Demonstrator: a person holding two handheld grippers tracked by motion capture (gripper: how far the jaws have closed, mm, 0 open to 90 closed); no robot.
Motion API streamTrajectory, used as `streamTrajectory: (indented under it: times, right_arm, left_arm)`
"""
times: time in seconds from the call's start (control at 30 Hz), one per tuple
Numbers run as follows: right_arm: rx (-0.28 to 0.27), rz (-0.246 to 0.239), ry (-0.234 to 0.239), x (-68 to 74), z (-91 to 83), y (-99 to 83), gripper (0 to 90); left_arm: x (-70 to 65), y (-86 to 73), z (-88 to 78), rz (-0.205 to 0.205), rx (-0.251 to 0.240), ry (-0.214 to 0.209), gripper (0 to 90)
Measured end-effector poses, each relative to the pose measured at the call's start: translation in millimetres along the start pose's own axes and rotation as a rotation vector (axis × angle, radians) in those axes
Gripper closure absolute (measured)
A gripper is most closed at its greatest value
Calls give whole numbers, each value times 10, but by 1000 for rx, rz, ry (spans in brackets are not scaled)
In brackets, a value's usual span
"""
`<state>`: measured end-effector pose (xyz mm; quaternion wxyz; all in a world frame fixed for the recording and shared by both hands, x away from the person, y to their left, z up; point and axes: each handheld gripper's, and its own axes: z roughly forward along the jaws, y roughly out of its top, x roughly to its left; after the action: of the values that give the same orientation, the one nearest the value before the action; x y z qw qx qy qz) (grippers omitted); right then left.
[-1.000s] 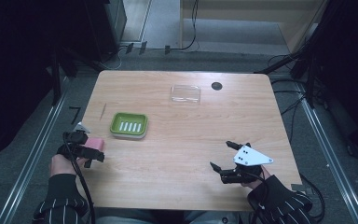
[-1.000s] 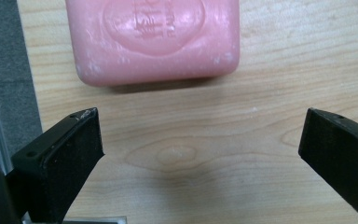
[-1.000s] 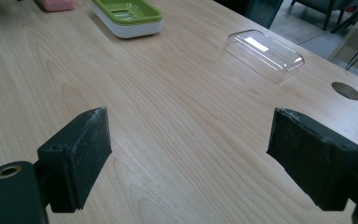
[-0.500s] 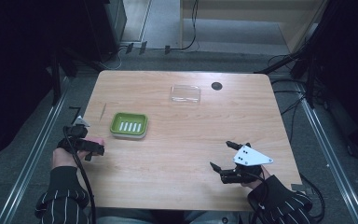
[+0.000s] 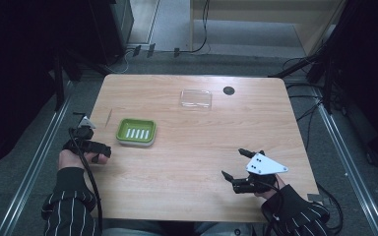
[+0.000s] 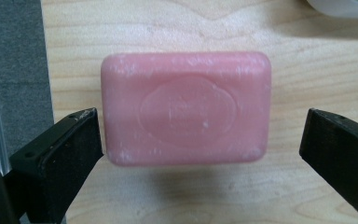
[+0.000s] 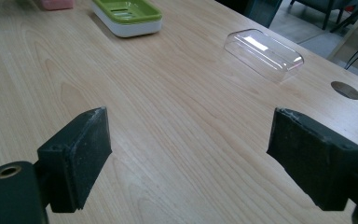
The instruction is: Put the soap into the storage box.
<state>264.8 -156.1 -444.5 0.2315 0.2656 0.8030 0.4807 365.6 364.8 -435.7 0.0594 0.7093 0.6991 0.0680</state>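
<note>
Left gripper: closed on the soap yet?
Open. Left gripper straddles the pink soap; a gap shows at the right jaw, and the soap lies flat on the table.

black gloves with white stripes at lower left point(image 5: 69, 206) and white dots at lower right point(image 5: 295, 214); black jaws, grey plate point(image 5: 265, 164).

Left tool point(image 5: 86, 142): at the near left edge of the table, pointing down, jaws spread wide apart and gripping nothing.
Left hand point(image 5: 69, 158): wrapped round the tool from the near side, striped sleeve behind it.
Right tool point(image 5: 241, 166): near right part of the table, held low and aimed towards the far left, jaws wide apart.
Right hand point(image 5: 295, 209): gloved, behind the tool at the near edge.
</note>
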Motion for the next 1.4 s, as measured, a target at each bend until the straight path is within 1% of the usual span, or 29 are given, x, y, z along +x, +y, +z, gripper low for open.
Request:
streamTrajectory:
  times: [0.1,0.23,0.4,0.57,0.6,0.63,0.67,0.7,0.73,0.8,0.9,1.0,1.1,1.37,1.4]
  right_arm:
    - [0,0,-2,1,0,0,138]
    - [0,-1,-1,2,-1,1,138]
    - [-1,-1,-2,0,-3,0,138]
    - [-1,0,-2,1,-2,0,138]
    - [-1,-1,-2,0,-3,0,138]
    - [-1,-1,-2,0,-3,0,138]
    - [-2,-1,-1,1,-3,1,138]
    - [-2,-1,-1,1,-3,1,138]
    - [-2,-1,-1,1,-3,1,138]
    - [-1,-1,-1,2,-3,1,138]
    - [-2,-2,-2,0,-4,0,138]
    - [-2,-1,-2,2,-5,1,138]
    - [-3,1,-3,2,-5,1,138]
    - [-3,1,-3,3,-6,1,138]
    - [-3,1,-3,3,-6,1,139]
  left_arm:
    - [11,21,31,2,7,7,0]
    - [44,58,106,-10,21,10,0]
    - [43,72,136,-11,25,4,0]
    - [46,71,140,-12,26,14,0]
    - [44,71,142,-13,24,11,0]
    - [42,71,144,-11,26,12,4]
    - [38,70,144,-10,24,13,65]
    - [35,70,147,-11,23,12,65]
    - [35,70,152,-11,23,13,98]
    - [38,70,156,-10,25,8,117]
    - [29,70,159,-8,17,9,132]
    - [42,68,165,-18,14,-3,134]
    - [42,66,167,-18,13,-3,136]
    - [32,64,173,-12,7,8,134]
    - [24,63,177,-9,6,17,133]
